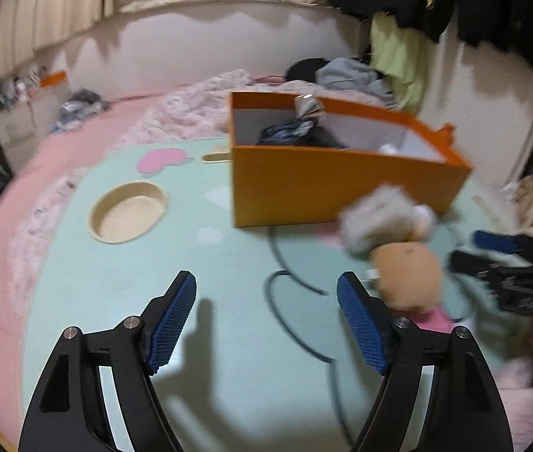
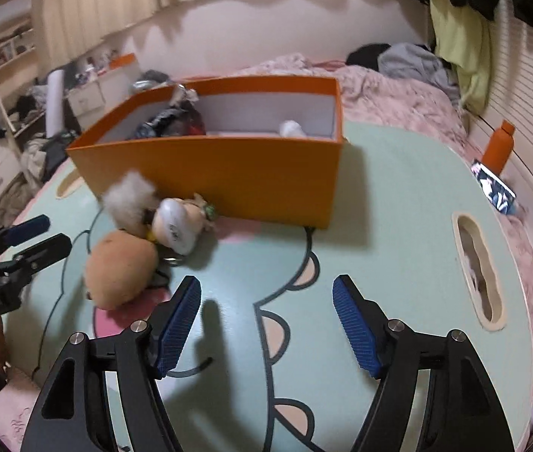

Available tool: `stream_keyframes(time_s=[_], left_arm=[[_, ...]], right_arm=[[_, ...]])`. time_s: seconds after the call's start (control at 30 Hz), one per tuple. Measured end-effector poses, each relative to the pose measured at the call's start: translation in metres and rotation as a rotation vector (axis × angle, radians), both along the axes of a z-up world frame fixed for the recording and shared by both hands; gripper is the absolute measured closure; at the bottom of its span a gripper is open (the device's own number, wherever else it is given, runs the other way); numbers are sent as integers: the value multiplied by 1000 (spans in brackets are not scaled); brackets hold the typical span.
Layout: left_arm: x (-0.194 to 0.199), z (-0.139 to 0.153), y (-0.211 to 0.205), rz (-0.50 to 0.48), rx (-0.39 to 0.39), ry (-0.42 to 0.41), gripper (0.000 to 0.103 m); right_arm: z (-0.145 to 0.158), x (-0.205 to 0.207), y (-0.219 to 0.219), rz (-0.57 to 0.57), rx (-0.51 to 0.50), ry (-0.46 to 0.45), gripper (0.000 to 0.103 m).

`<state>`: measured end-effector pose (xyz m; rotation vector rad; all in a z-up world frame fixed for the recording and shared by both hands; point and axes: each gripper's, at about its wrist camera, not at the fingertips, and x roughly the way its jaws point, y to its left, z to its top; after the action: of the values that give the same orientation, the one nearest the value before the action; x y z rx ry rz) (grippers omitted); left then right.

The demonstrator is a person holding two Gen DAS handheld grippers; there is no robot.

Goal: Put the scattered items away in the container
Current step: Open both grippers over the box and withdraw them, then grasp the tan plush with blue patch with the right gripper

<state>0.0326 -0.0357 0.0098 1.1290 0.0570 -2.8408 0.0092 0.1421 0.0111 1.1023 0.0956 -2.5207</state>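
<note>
Orange box (image 2: 228,177) sits ahead of my right claw (image 2: 266,320); soft toys (image 2: 123,275) lie before it, ahead-left of that claw, right of my left claw (image 1: 266,316). Both claws are spread, pinching nothing, above the green mat (image 2: 398,226).

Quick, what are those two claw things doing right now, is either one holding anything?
Left gripper: open, holding nothing, above the mint tabletop.
Right gripper: open, holding nothing; the plush toys lie just off to its side.
</note>
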Motion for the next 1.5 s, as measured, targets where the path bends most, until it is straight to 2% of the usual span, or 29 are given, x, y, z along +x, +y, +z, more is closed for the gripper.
stream_keyframes(time_s=[0.1, 0.17, 0.27, 0.7, 0.83, 1.0, 1.2, 1.3, 1.5], left_arm=[[-3, -6, -3, -5, 30, -37, 23], [-4, -9, -4, -8, 12, -55, 16], [-8, -11, -3, -12, -11, -66, 12], [-9, -10, -1, -20, -10, -61, 11], [-9, -10, 0, -20, -10, -61, 11], [-7, -9, 1, -18, -2, -60, 11], [-5, -9, 3, -17, 0, -58, 11], [-5, -9, 3, -18, 0, -58, 11], [-5, -8, 3, -18, 0, -57, 11]], right_arm=[[-3, 3, -5, -1, 37, 21, 22], [-7, 5, -12, 14, 75, 27, 11], [-9, 6, -16, 32, 86, 29, 6], [-8, 5, -15, 36, 72, 33, 5], [-3, 6, -5, 75, -34, 30, 5], [11, 15, 4, 146, -172, 76, 5], [17, 15, -42, 269, -39, 103, 7], [14, 9, -57, 286, 20, 104, 7], [7, -18, -64, 288, -20, 21, 7]])
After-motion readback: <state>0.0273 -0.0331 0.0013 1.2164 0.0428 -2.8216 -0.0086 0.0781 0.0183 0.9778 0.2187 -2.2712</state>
